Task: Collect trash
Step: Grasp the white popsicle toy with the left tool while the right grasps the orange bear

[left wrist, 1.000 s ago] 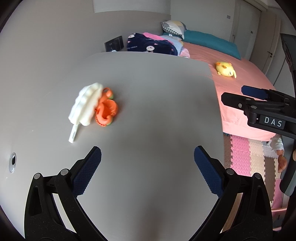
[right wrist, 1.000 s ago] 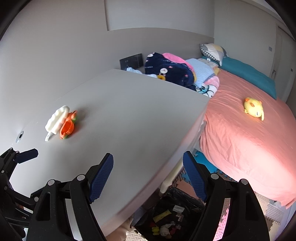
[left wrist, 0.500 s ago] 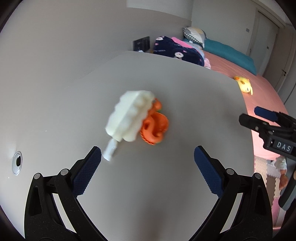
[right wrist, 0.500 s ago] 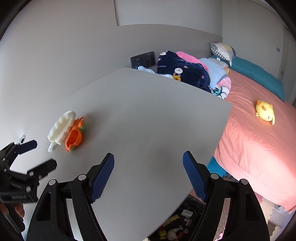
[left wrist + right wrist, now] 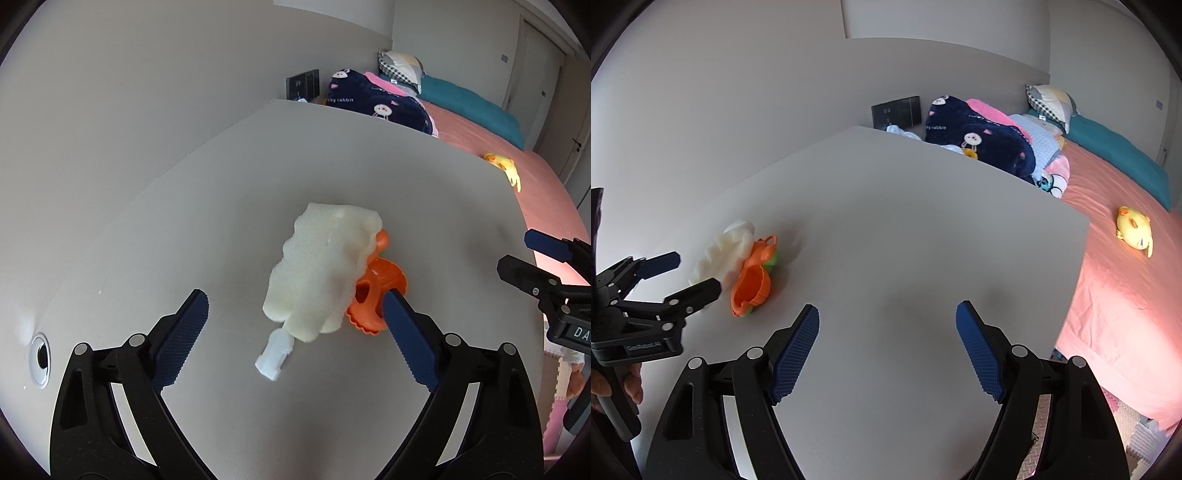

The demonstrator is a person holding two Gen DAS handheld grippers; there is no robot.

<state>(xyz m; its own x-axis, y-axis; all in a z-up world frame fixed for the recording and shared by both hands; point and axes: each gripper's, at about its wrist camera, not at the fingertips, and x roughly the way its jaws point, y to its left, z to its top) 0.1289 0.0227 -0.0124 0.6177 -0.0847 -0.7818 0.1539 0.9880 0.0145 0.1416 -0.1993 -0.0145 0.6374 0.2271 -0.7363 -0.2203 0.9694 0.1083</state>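
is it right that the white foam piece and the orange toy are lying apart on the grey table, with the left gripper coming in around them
Not quite. The white foam piece and the orange toy are not apart: they lie touching, the foam overlapping the toy's edge, as the left wrist view shows. The rest holds: both are on the grey table, and the left gripper has them between its closing jaws, not yet pressed.

We note soft, even daylight, brighter at right over the pink bed (image 5: 1115,295), faint shadows on the grey table (image 5: 905,240), strong fisheye bending and black corners, slight blur throughout.
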